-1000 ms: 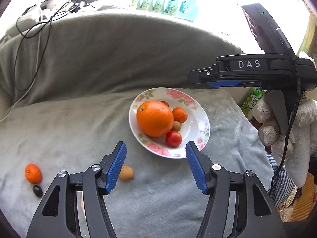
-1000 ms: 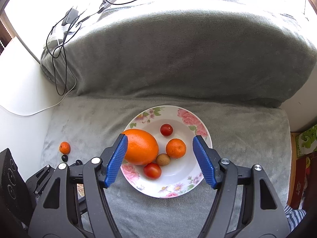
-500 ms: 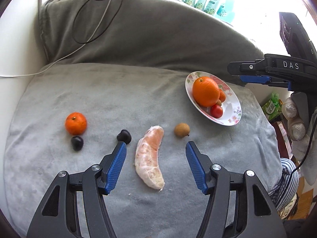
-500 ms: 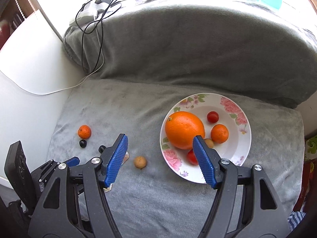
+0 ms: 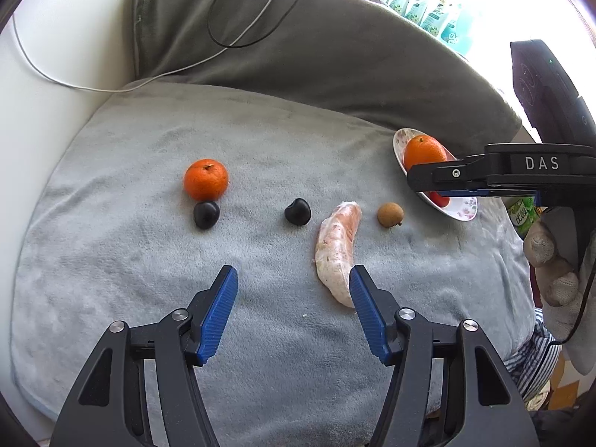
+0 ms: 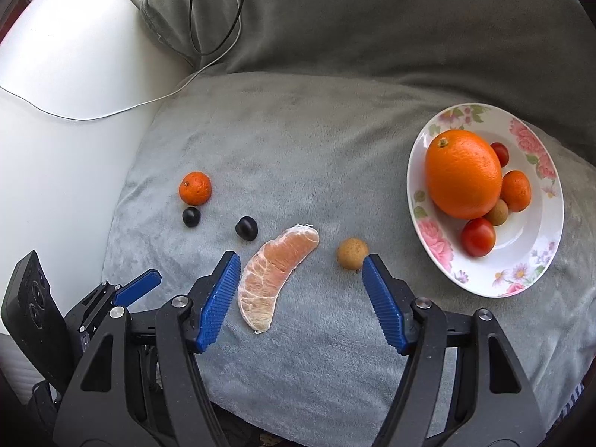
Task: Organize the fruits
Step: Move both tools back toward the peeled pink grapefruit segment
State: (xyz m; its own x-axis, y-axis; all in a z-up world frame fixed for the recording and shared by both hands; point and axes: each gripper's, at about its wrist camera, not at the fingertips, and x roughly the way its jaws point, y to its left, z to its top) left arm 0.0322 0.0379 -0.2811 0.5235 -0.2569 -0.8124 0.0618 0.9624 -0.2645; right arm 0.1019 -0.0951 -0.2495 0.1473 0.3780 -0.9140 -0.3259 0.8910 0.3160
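On the grey blanket lie a small mandarin (image 5: 205,179) (image 6: 195,187), two dark cherries (image 5: 206,215) (image 5: 297,211), a peeled pomelo segment (image 5: 337,249) (image 6: 275,273) and a brown longan (image 5: 389,215) (image 6: 352,253). A floral plate (image 6: 532,260) (image 5: 462,210) at the right holds a large orange (image 6: 463,173), a mandarin, two cherry tomatoes and a longan. My left gripper (image 5: 293,307) is open and empty above the blanket, short of the cherries. My right gripper (image 6: 300,294) is open and empty, hovering over the pomelo segment and the loose longan.
A grey cushion (image 6: 372,29) rises behind the blanket, with cables (image 5: 242,33) draped over it. A white surface (image 6: 56,130) borders the left. The right gripper body (image 5: 521,175) partly hides the plate in the left wrist view. Packets (image 5: 428,11) stand at the back.
Both grippers have swung left, away from the plate. The loose fruits now lie in front of them and look closer. Both stay open and empty.
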